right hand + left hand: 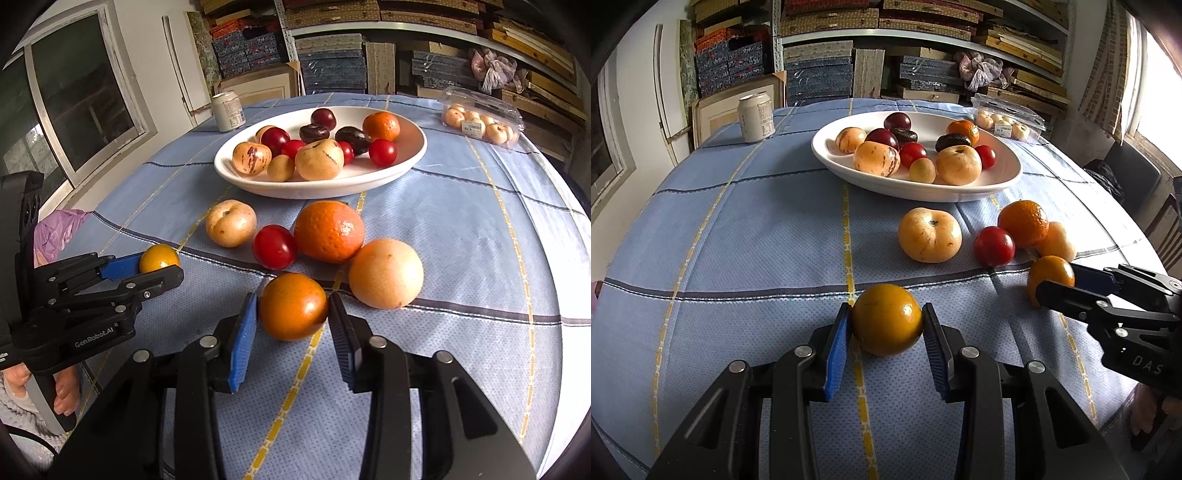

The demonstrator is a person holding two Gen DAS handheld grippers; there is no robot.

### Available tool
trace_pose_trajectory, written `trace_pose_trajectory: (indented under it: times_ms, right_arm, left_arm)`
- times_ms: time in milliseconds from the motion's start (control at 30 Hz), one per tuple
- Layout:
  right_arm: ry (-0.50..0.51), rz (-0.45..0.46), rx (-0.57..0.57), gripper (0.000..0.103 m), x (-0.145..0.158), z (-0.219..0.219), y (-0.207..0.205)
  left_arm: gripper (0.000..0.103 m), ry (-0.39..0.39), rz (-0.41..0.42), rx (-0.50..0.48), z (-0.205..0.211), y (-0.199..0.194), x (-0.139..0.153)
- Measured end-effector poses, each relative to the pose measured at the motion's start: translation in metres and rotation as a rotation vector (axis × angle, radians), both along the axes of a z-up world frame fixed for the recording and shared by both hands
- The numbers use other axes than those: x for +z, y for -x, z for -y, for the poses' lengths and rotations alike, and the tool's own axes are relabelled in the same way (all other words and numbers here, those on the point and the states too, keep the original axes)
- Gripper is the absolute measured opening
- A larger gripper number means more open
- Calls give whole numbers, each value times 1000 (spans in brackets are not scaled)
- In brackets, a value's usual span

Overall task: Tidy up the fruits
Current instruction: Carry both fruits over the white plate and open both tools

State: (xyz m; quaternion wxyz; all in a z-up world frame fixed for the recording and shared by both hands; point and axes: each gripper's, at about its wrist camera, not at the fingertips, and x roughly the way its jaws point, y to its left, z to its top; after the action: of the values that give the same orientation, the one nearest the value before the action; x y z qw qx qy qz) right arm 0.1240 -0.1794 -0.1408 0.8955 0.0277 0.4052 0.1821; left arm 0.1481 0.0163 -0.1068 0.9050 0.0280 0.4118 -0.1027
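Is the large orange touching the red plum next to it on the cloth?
Touching. In the right wrist view the large orange presses against the red plum with no cloth visible between them; the left wrist view shows the same contact.

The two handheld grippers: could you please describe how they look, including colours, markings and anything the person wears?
Both the left gripper and the right gripper are matte black plastic linkages with silver round pivot pins and ribbed blue pads lining the jaws. The left gripper's body bears white "GenRobot.AI" lettering; the right gripper's side shows white letters reading "DAS", cut off. A grey knitted sleeve shows at the left hand.
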Motion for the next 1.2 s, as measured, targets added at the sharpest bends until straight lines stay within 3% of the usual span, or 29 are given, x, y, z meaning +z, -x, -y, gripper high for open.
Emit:
trace_pose_trajectory:
  times_ms: [167, 300, 467, 600, 733, 867, 1100, 1200]
  right_arm:
    - [-26, 47, -26, 38, 12, 9, 15]
    - [-87, 89, -70, 38, 36, 35, 31]
    - [-127, 203, -146, 38, 102, 74, 27]
    - [-160, 312, -183, 38, 157, 92, 15]
    - [-220, 393, -188, 38, 196, 97, -7]
    - [-228, 403, -177, 38, 201, 86, -39]
    - [-188, 244, -126, 38, 143, 49, -124]
    - [-151, 177, -116, 38, 115, 40, -156]
  left_arm:
    - [39, -14, 52, 40, -5, 6, 11]
    - [38, -50, 109, 41, -9, 16, 36]
    - [38, -119, 214, 34, -8, 9, 97]
    - [38, -121, 316, 35, 2, -8, 155]
    - [38, -104, 367, 19, 23, -35, 188]
    - [38, -57, 320, 9, 40, -75, 178]
    - [38, -18, 160, 56, 52, -154, 108]
    - [38, -38, 132, 78, 51, -177, 87]
